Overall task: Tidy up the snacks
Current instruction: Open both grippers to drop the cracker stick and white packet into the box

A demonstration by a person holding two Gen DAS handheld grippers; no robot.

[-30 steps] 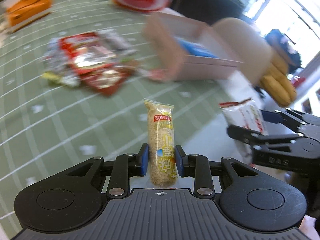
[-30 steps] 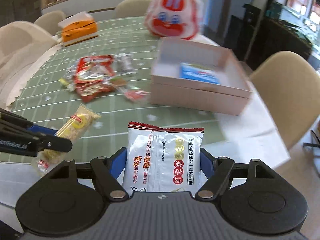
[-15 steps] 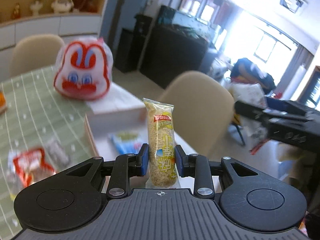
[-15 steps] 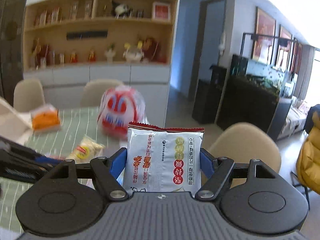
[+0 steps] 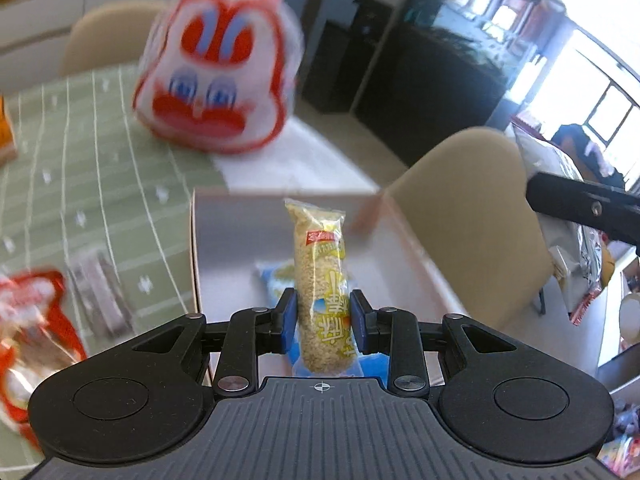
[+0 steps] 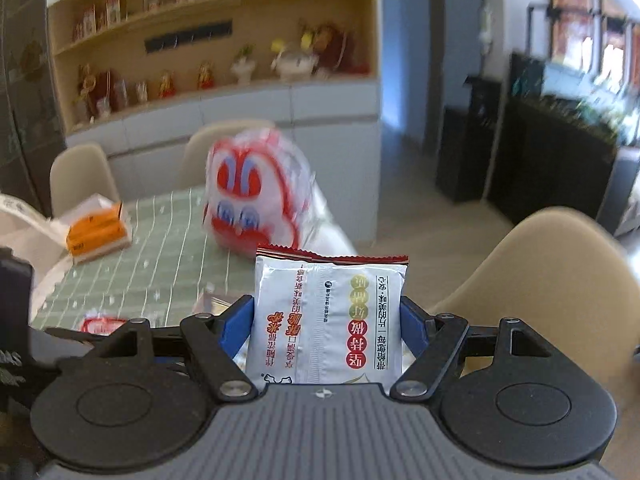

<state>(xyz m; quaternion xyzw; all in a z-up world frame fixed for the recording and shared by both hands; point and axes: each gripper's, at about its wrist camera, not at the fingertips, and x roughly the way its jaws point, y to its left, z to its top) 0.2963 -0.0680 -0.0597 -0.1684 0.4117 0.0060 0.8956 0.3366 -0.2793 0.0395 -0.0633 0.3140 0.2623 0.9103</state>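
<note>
Two tools: left tool (image 5: 322,317), right tool (image 6: 327,331); one rice bar (image 5: 320,276); one white sachet (image 6: 326,320); one box (image 5: 224,240); one blue packet (image 5: 276,276); one rabbit-face bag (image 5: 218,76); one orange tissue box (image 6: 96,232).

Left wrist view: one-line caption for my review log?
Left claw grips a yellow rice-cracker stick above the open box.

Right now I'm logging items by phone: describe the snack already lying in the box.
On the green checked tablecloth stands an open white box. On its floor, behind the rice bar in the left tongs, lies a blue packet, the only blue one.
</note>
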